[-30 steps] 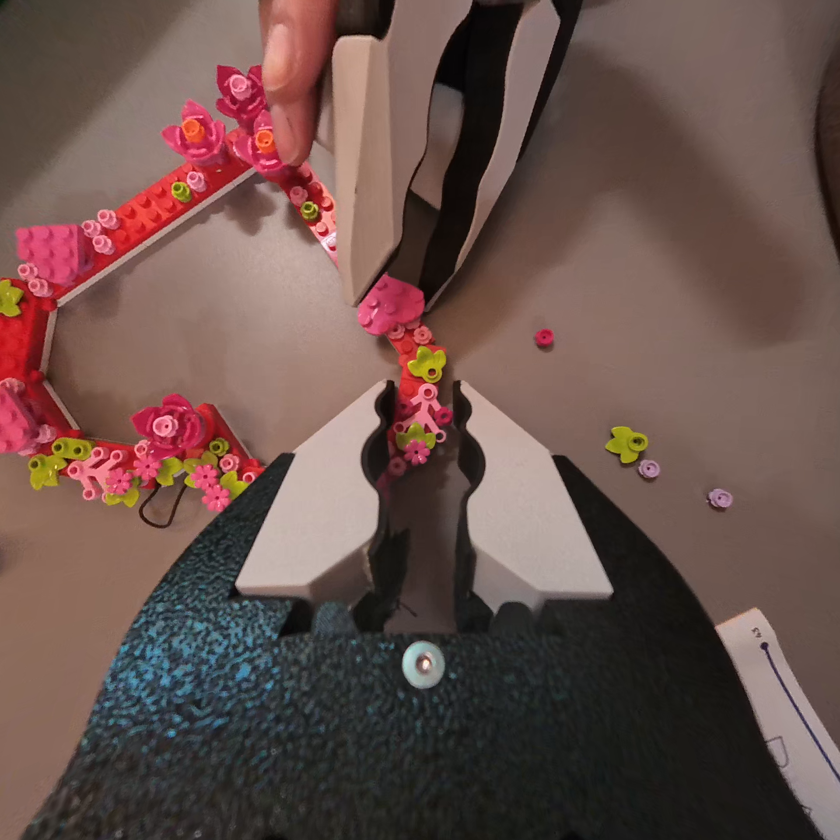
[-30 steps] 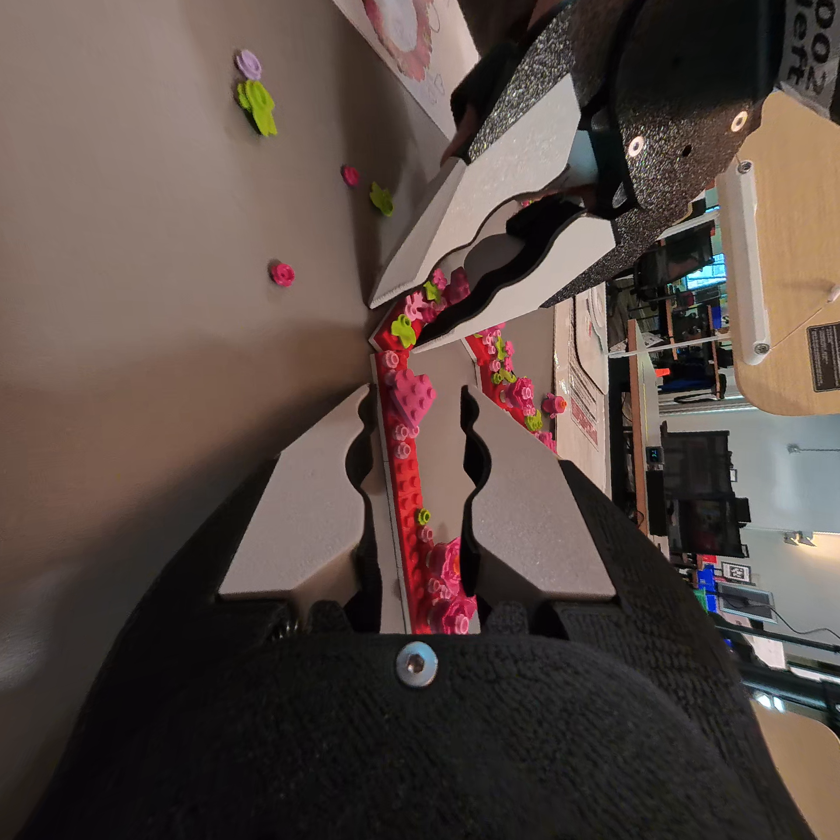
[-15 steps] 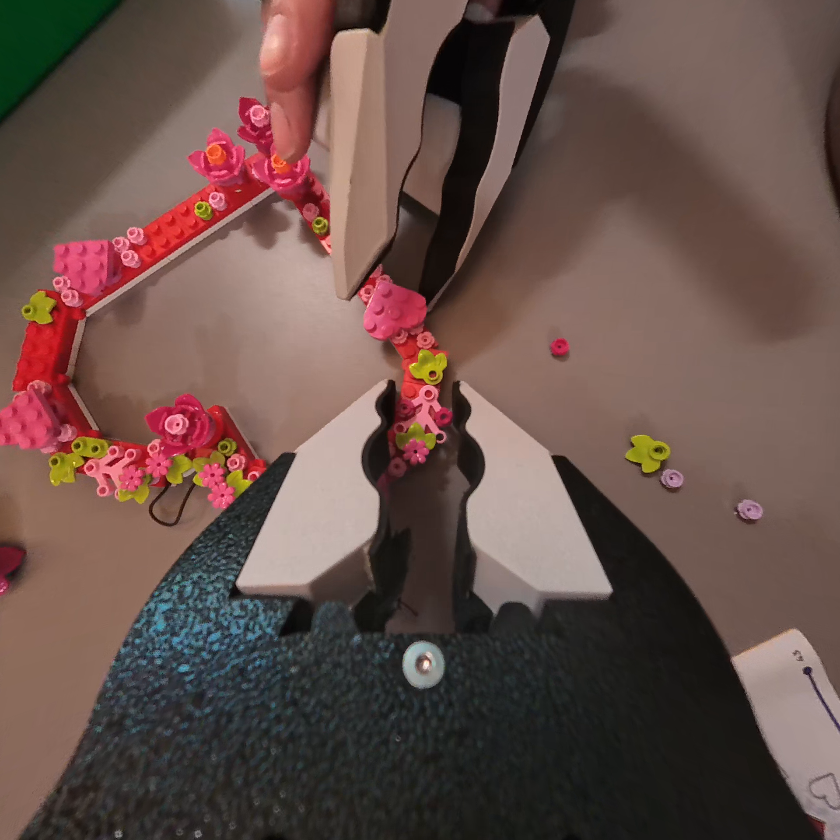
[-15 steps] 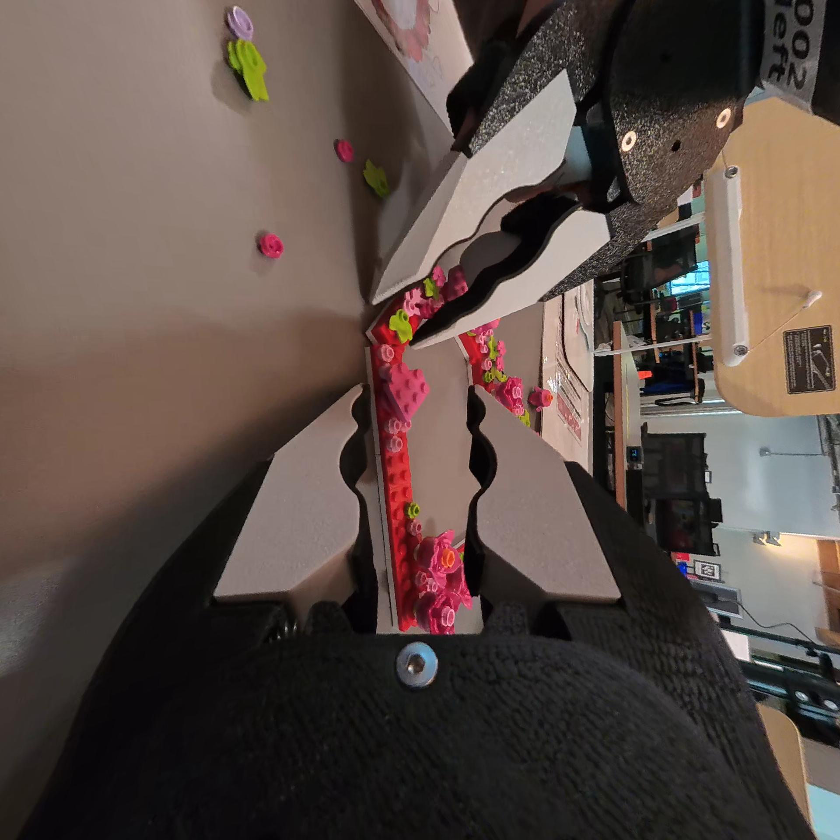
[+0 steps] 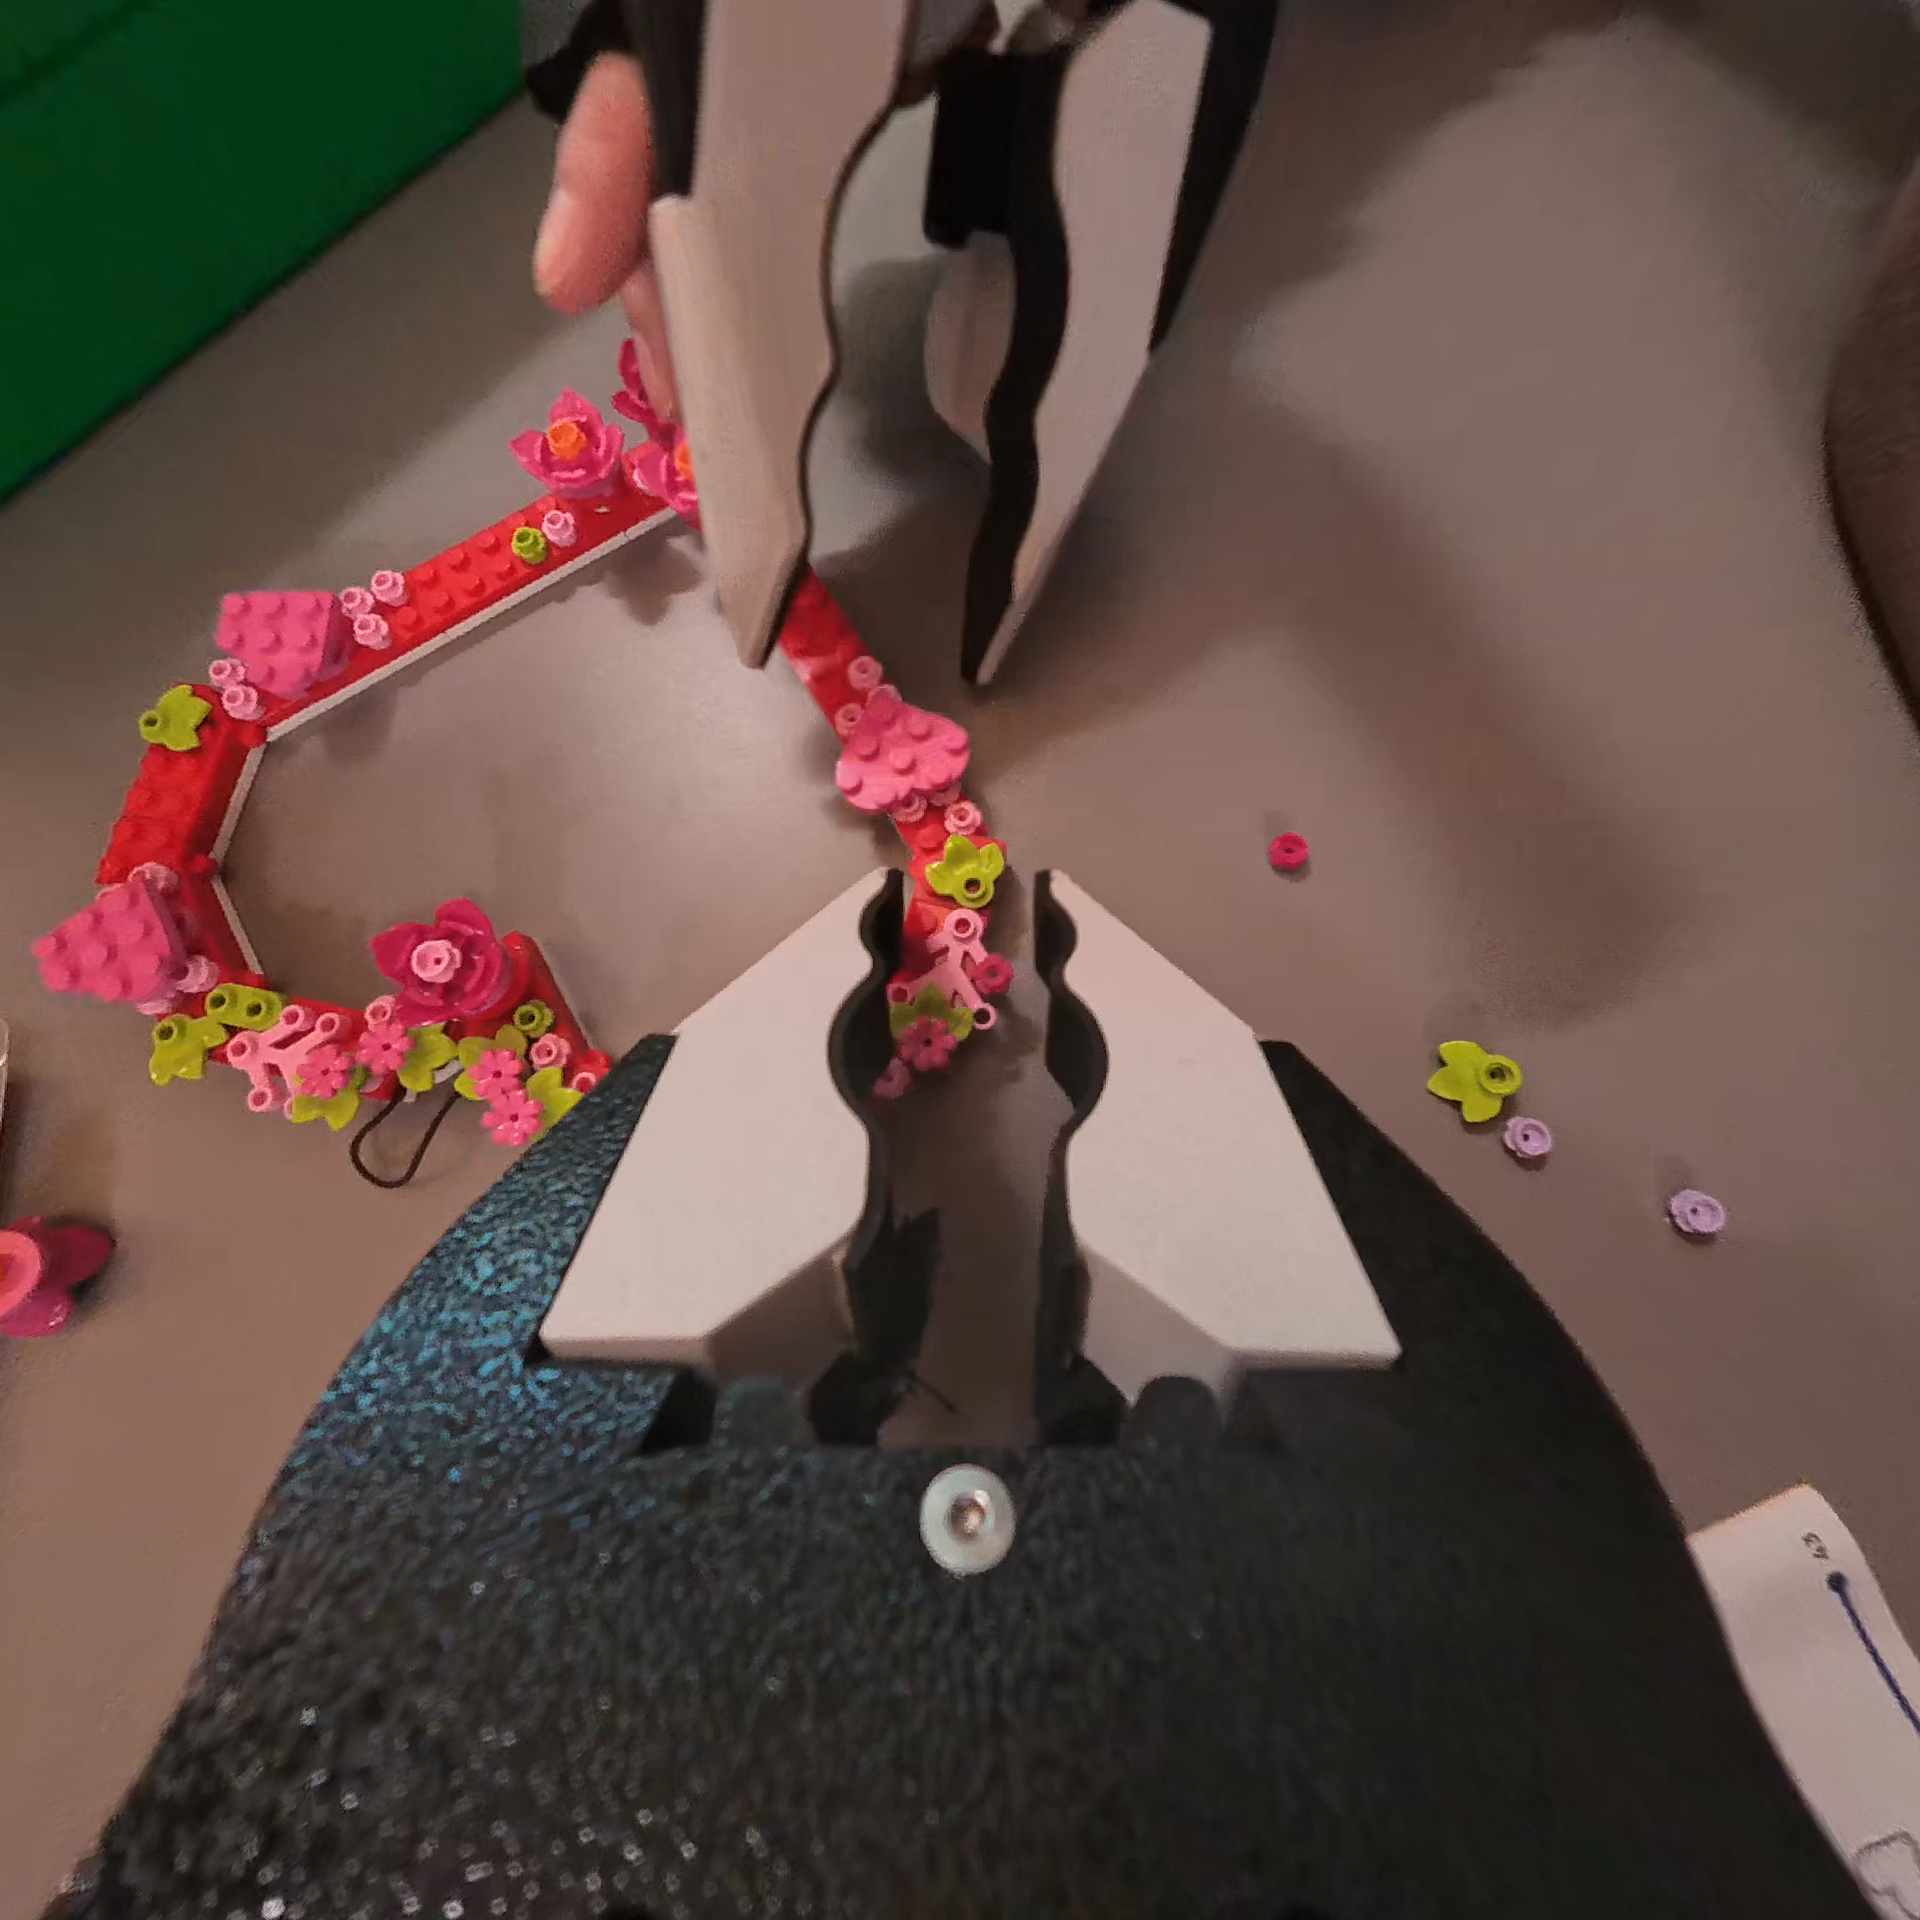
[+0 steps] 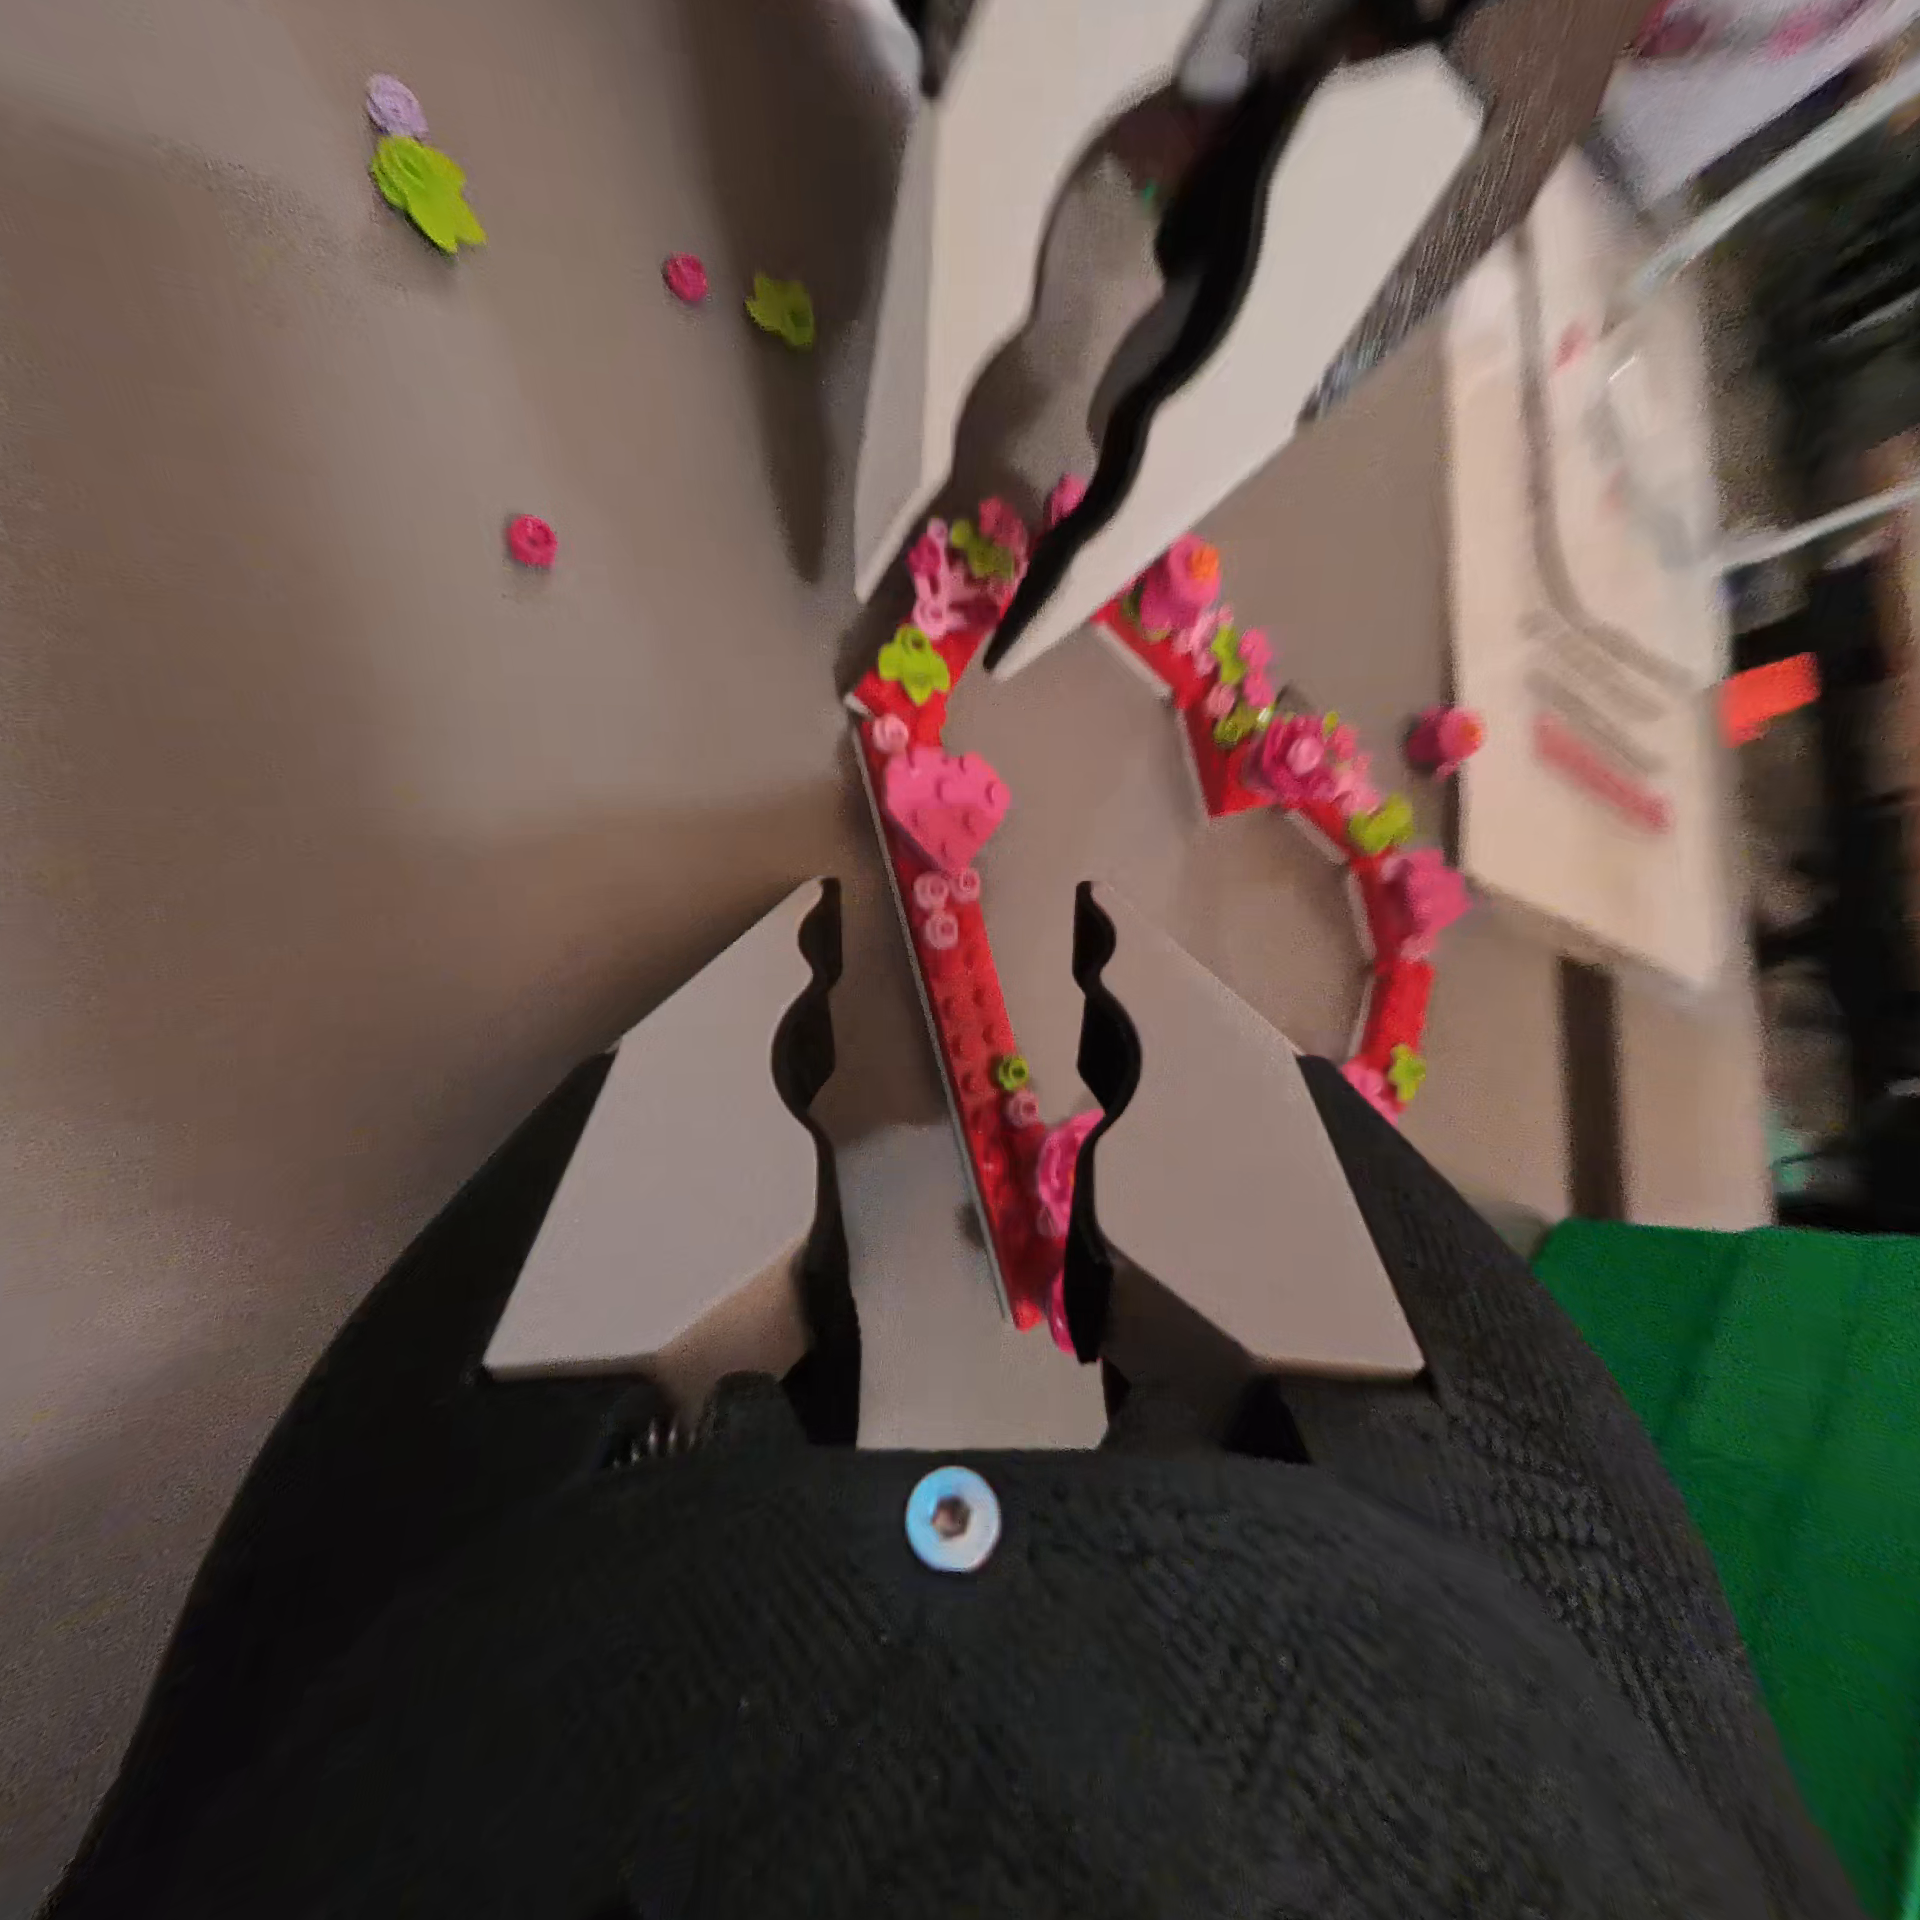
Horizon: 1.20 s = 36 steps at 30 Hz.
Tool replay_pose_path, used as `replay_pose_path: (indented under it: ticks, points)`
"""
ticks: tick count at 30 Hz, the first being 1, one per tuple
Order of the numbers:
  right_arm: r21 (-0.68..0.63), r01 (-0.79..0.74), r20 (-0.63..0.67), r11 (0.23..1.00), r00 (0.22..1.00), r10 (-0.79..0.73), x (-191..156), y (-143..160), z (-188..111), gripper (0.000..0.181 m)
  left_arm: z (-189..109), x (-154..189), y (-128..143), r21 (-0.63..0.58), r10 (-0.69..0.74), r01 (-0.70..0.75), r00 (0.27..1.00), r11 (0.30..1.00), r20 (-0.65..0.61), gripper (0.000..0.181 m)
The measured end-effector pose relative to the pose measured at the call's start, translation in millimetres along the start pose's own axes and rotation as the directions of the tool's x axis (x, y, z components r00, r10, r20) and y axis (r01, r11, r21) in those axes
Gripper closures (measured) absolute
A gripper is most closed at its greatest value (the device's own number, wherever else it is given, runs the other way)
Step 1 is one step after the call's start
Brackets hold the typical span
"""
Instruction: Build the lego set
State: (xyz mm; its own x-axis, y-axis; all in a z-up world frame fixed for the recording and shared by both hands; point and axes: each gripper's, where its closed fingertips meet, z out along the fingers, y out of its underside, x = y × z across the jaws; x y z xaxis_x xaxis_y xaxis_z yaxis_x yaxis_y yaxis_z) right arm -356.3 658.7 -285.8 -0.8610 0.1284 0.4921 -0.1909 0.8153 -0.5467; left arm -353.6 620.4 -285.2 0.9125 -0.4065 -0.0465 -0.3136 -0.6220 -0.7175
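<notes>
A red lego frame (image 5: 468,582) with pink roses, lime leaves and a pink heart (image 5: 899,753) lies on the grey table. My left gripper (image 5: 966,894) is shut on the frame's flowered end, which fills the narrow gap between its fingers. My right gripper (image 6: 951,894) is open. The red strip (image 6: 966,997) runs slanted through its gap and is near only the right finger. The left wrist view shows it (image 5: 868,660) over the strip beyond the heart. The right wrist view is blurred; the left gripper (image 6: 930,623) shows at its top.
Loose on the table to the right are a magenta stud (image 5: 1287,850), a lime leaf (image 5: 1475,1078) and two lilac studs (image 5: 1527,1137). A magenta flower (image 5: 42,1273) lies at the left edge. A paper sheet (image 5: 1818,1662) is at bottom right and a green surface (image 5: 208,208) at far left. Tip to tip, the grippers are about 5 cm apart. My left tips are roughly 6 cm from the magenta stud (image 5: 1287,850). Look for it in the right wrist view (image 6: 534,539) too.
The right gripper has rolled and drawn back along the strip, and its view has turned and blurred. The hand's finger has lifted off the roses. The left gripper still holds the frame's end.
</notes>
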Motion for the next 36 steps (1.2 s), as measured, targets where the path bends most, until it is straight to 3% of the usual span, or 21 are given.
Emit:
replay_pose_path:
  ticks: [7,13,17,19,23,36]
  points:
    - [-0.259,0.070,0.297,0.963,0.955,0.011,-2,25,-1,0.154,-2,2,-8,0.007,0.039,-0.039,0.999,0.999,0.027,0.148]
    - [-0.300,0.128,0.426,0.945,0.905,0.013,-5,23,4,0.166,-9,6,-19,0.041,0.070,-0.074,0.993,0.996,0.093,0.139]
    - [-0.298,0.130,0.463,0.946,0.886,0.023,-5,19,6,0.167,-13,5,-33,0.069,0.102,-0.122,0.963,0.990,0.250,0.133]
    - [-0.289,0.107,0.470,0.951,0.882,0.044,-3,15,5,0.167,-11,2,-34,0.004,0.164,-0.178,0.914,0.984,0.371,0.130]
    - [-0.259,0.046,0.474,0.965,0.876,0.085,1,5,2,0.167,-14,-6,-32,-0.169,0.339,-0.299,0.729,0.939,0.595,0.132]
    - [-0.212,-0.020,0.478,0.977,0.870,0.121,2,-12,-1,0.167,-5,-10,-22,-0.444,0.559,-0.339,0.477,0.829,0.679,0.130]
